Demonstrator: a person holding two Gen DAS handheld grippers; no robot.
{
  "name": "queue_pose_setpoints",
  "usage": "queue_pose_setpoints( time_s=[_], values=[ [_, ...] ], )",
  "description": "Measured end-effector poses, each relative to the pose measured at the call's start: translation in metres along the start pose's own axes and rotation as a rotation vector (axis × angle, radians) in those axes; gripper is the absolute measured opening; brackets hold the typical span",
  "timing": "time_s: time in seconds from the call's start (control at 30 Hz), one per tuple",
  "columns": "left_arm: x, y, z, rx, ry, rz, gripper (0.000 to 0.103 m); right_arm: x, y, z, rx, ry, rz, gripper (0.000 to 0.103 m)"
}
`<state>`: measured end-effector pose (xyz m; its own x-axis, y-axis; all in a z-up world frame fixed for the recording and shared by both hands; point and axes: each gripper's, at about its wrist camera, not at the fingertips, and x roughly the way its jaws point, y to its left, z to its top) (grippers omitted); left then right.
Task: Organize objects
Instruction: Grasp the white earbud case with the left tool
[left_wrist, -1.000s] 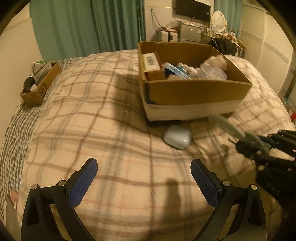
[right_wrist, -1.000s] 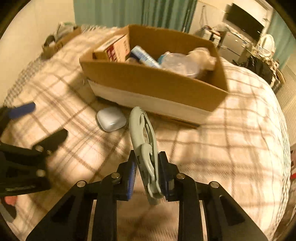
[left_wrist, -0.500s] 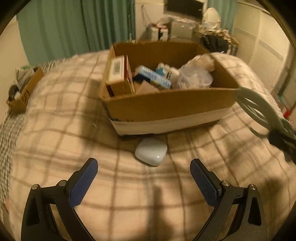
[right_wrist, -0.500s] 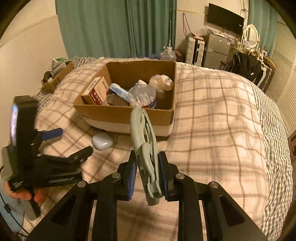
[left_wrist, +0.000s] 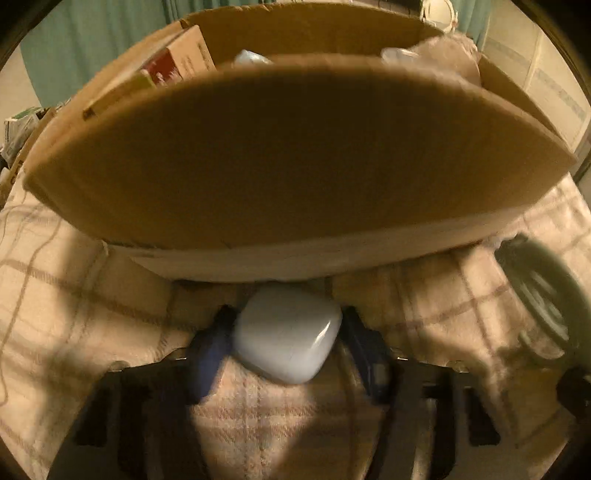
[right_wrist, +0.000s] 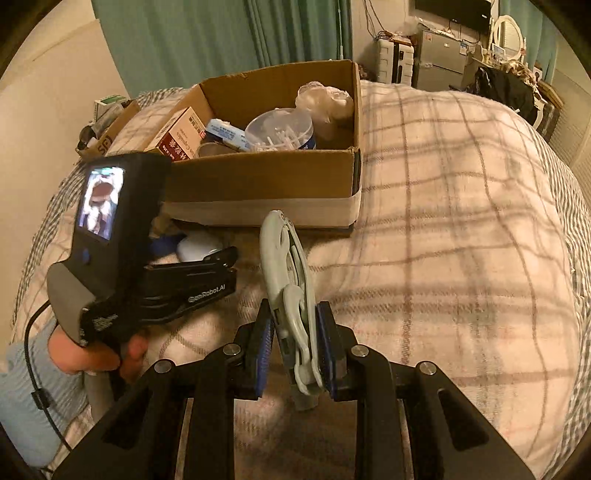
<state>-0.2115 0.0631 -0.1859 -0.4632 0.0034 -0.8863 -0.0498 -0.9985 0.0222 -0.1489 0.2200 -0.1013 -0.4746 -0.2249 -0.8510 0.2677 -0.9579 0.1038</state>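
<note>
A white earbud case (left_wrist: 286, 334) lies on the plaid blanket right in front of the cardboard box (left_wrist: 295, 155). My left gripper (left_wrist: 286, 332) has its blue pads on both sides of the case and looks closed on it; it also shows in the right wrist view (right_wrist: 192, 251), with the case (right_wrist: 197, 245) between its fingers. My right gripper (right_wrist: 293, 341) is shut on a pale green scissor-like tool (right_wrist: 290, 291), held upright above the blanket, right of the left gripper. The tool's handle loops (left_wrist: 543, 291) show blurred at the right in the left wrist view.
The box (right_wrist: 266, 177) holds a red-and-white carton (right_wrist: 181, 134), a clear round tub (right_wrist: 280, 129), a blue pack and a plastic bag. A smaller cardboard box (right_wrist: 107, 136) sits at the bed's far left edge. Green curtains and furniture stand behind the bed.
My left gripper moved forward to the earbud case and closed around it, right up to the box wall. My right gripper kept hold of the green tool and drew a little nearer.
</note>
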Motion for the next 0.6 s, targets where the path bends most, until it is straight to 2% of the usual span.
queue_pose_setpoints(
  time_s=[0.1, 0.33, 0.5, 0.6],
  values=[
    [-0.015, -0.002, -0.010, 0.015, -0.009, 0.031, 0.058, -0.005, 0.001, -0.001, -0.001, -0.019, -0.011, 0.022],
    [-0.071, -0.001, -0.043, 0.015, -0.028, -0.044, 0.058, -0.029, 0.008, -0.007, 0.017, -0.081, -0.014, 0.022],
    [-0.116, 0.004, -0.059, 0.022, -0.093, -0.058, 0.058, -0.055, 0.019, -0.013, 0.024, -0.136, 0.009, 0.022],
    [-0.141, 0.009, -0.053, 0.027, -0.142, -0.069, 0.058, -0.074, 0.028, -0.015, 0.021, -0.169, 0.013, 0.022]
  ],
)
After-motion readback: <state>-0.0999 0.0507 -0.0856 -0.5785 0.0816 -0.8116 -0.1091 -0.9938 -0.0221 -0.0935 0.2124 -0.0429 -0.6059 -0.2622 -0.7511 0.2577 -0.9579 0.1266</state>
